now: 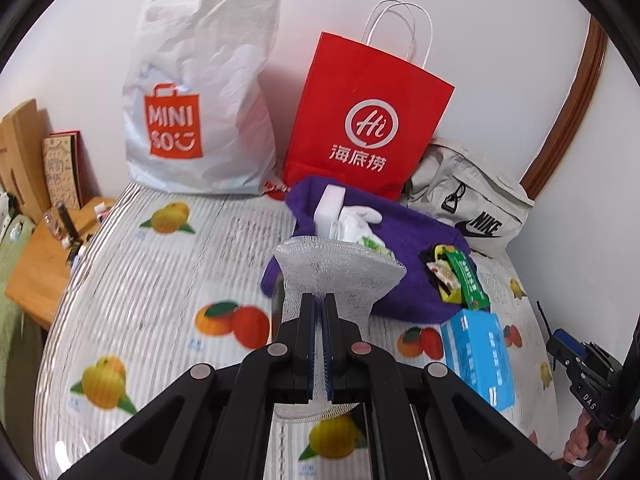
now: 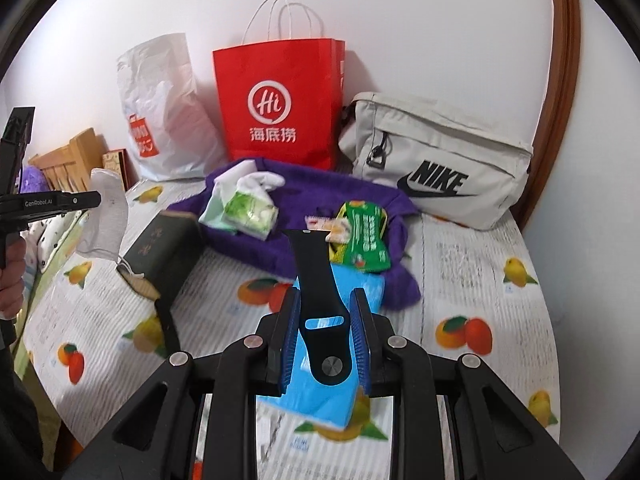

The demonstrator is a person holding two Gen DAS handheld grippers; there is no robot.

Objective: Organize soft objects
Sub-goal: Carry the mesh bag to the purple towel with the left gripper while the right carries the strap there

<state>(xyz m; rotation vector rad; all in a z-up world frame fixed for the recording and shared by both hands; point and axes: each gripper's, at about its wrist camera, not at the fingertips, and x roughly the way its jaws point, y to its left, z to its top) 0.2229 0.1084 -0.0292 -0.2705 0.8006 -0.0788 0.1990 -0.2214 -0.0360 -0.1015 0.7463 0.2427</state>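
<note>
In the left wrist view my left gripper [image 1: 319, 299] is shut on a white mesh cloth [image 1: 340, 270], which fans out above the fingertips. The same cloth [image 2: 106, 216] hangs from that gripper [image 2: 86, 200] at the left edge of the right wrist view. My right gripper [image 2: 326, 296] is shut on a black watch strap [image 2: 312, 264], whose blue pads press its sides; the strap sticks up and forward. Behind both lies a purple cloth [image 1: 404, 240] carrying a white glove [image 2: 260, 180], a green tissue pack [image 2: 250, 210] and a green snack packet [image 2: 364, 240].
A fruit-print cover [image 1: 160, 280] spreads over the surface. Against the wall stand a white Miniso bag [image 1: 200, 92], a red paper bag [image 1: 368, 120] and a grey Nike bag [image 2: 436, 172]. A blue tissue pack [image 1: 480, 356] and a dark green book [image 2: 168, 248] lie nearby.
</note>
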